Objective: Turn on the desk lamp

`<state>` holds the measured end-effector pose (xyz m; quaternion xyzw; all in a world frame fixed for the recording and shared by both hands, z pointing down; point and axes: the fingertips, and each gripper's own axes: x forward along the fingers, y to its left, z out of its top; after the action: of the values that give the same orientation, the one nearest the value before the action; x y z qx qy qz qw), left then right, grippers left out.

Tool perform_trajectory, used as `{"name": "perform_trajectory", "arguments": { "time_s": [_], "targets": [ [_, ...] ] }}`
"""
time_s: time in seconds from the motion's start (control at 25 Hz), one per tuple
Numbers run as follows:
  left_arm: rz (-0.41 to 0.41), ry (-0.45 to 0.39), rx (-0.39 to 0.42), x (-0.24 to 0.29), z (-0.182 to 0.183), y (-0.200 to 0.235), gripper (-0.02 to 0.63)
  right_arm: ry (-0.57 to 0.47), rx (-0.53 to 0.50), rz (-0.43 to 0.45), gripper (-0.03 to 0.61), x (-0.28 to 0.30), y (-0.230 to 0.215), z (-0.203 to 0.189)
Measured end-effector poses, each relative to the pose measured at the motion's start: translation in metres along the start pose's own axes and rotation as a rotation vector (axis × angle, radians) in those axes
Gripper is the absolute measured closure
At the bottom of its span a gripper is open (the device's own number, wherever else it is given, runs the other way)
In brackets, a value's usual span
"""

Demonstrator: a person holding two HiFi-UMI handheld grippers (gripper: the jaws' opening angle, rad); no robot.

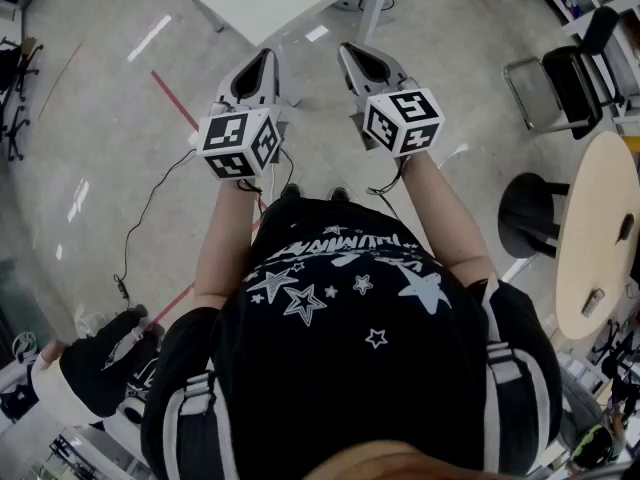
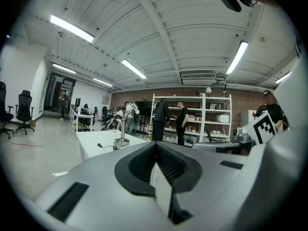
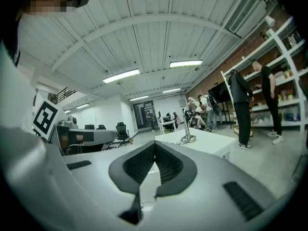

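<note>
The desk lamp (image 2: 122,130), a thin silver stem on a round base with a black cable, stands on a white table (image 2: 98,141) some way ahead. The right gripper view shows the same lamp (image 3: 188,128) on that table (image 3: 207,143). In the head view, only the table's near corner (image 1: 300,8) shows at the top. My left gripper (image 1: 265,58) and right gripper (image 1: 350,52) are held side by side in front of the person, short of the table. The left gripper (image 2: 155,146) is shut and empty. The right gripper (image 3: 155,146) has its tips together with nothing between them.
A round wooden table (image 1: 600,238), a black stool (image 1: 530,213) and a black chair (image 1: 565,83) stand to the right. A cable (image 1: 150,208) and red tape (image 1: 175,98) lie on the floor at left. People stand by white shelves (image 2: 192,119) behind the lamp table.
</note>
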<state>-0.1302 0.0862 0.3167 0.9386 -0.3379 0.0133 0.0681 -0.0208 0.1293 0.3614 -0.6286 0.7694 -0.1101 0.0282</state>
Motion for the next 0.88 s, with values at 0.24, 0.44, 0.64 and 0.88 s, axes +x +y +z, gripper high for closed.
{"name": "perform_trajectory", "arguments": {
  "time_s": [0.24,0.44,0.64,0.88],
  "targets": [
    [0.01,0.029,0.003,0.008,-0.013,-0.019,0.606,0.002,0.014,-0.004,0.575,-0.007,-0.025,-0.001],
    [0.032,0.035,-0.003,0.018,-0.012,-0.018,0.606,0.01,0.005,-0.002,0.575,-0.007,-0.032,-0.001],
    [0.044,0.036,-0.019,0.033,-0.014,-0.014,0.606,0.011,0.007,-0.021,0.575,-0.004,-0.051,-0.001],
    [0.039,0.05,-0.047,0.054,-0.025,-0.003,0.606,0.022,0.005,-0.036,0.575,0.009,-0.067,-0.005]
  ]
}}
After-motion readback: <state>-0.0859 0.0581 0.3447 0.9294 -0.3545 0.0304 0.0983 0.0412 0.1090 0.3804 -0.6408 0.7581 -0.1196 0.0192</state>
